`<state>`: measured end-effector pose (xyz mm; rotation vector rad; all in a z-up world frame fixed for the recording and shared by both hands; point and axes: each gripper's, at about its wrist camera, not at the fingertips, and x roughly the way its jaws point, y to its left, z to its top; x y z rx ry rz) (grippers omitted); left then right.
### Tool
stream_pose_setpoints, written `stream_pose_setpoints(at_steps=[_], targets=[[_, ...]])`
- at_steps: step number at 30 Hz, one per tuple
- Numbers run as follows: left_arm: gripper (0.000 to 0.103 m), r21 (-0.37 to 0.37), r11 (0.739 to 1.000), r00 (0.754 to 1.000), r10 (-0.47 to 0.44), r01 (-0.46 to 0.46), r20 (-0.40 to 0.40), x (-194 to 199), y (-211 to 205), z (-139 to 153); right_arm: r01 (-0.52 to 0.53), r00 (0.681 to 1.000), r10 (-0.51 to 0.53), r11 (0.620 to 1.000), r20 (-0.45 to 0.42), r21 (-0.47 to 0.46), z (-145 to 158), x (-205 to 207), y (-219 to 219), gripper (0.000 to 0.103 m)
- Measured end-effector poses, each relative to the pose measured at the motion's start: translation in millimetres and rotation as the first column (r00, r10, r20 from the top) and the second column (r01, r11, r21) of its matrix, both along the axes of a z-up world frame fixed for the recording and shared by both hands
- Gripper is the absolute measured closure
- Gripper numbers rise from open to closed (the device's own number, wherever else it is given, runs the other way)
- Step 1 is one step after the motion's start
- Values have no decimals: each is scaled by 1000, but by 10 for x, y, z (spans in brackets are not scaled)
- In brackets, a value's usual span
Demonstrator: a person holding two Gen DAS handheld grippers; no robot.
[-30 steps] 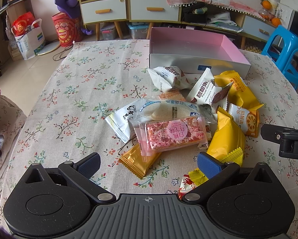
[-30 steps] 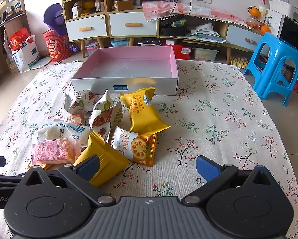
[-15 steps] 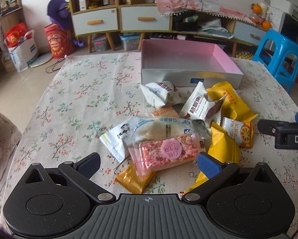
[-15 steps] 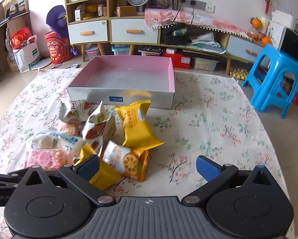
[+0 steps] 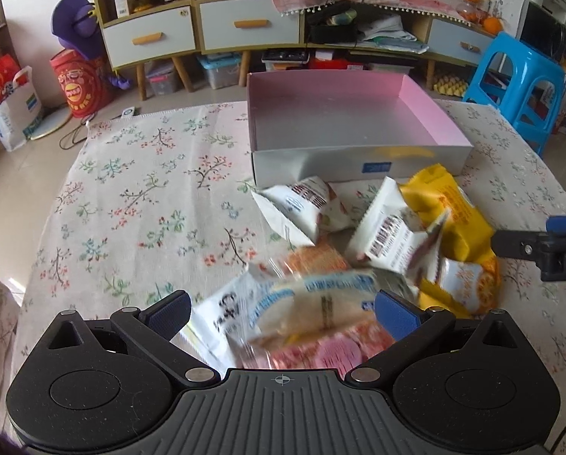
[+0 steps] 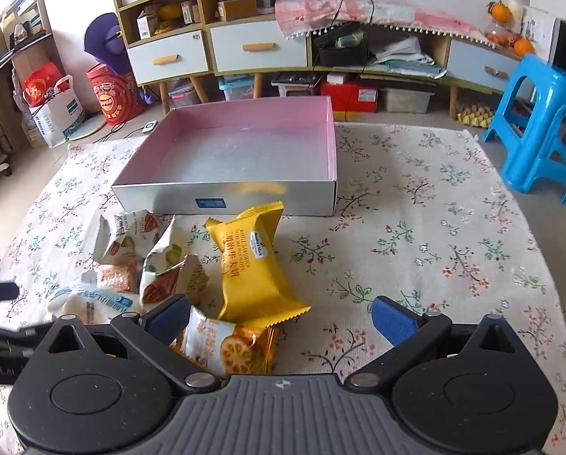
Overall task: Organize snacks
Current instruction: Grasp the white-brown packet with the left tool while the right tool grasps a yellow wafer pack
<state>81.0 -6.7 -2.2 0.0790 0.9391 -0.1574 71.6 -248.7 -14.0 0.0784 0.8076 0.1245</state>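
The snack pile (image 5: 362,261) lies on the flowered surface (image 5: 139,197) just in front of the pink-lined box (image 5: 343,121), which sits empty at the far side. Your left tool (image 5: 283,313) has its blue pads wide apart, straddling the clear-wrapped rice cake packet (image 5: 313,303), with the pink nougat packet (image 5: 321,349) directly beneath it; the view is blurred there, so I cannot tell if a pad touches the wrapper. Close on the top packet alone, pinching across its middle instead of the crimped end, or you may drag the pink one along. Your right tool (image 6: 281,320) is likewise spread open, over the orange lotus-print packet (image 6: 230,349), with the tall yellow packet (image 6: 252,265) leaning just beyond it. Take the lotus packet before the yellow one, since they overlap. The box's near wall stands between pile and floor of the box, so lift clear of its rim. The two tools work close together; keep them from crossing. The white nut packets (image 6: 146,250) crowd the path toward the box. The blue stool (image 6: 540,129) stands well apart.
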Motion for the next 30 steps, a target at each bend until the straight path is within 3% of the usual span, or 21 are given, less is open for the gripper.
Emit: stream_pose_setpoints(at_steps=[4, 7, 9, 13, 21, 28, 30], targets=[[0, -56, 998, 1000, 14, -14, 7, 223, 84, -90, -11, 999, 13, 999, -30, 52, -65, 129, -44, 16], [0, -119, 992, 1000, 29, -29, 0, 369, 148, -171, -36, 999, 37, 999, -38, 34, -116, 218, -16, 20], [0, -184, 982, 999, 37, -38, -7, 442, 207, -227, -50, 998, 50, 999, -44, 14, -150, 275, 11, 26], [1, -281, 959, 999, 39, -35, 7, 565, 266, -324, -61, 996, 62, 998, -69, 9, -237, 377, 11, 30], [6, -367, 930, 999, 23, -5, 46, 696, 289, -443, -104, 991, 103, 995, -84, -11, -390, 505, 93, 41], [29, -436, 899, 997, 62, -40, 35, 751, 396, -566, -133, 990, 130, 990, -53, -51, -403, 480, 137, 48], [35, -441, 897, 997, 61, -38, 37, 757, 408, -568, -131, 991, 129, 990, -44, -51, -393, 472, 142, 59]])
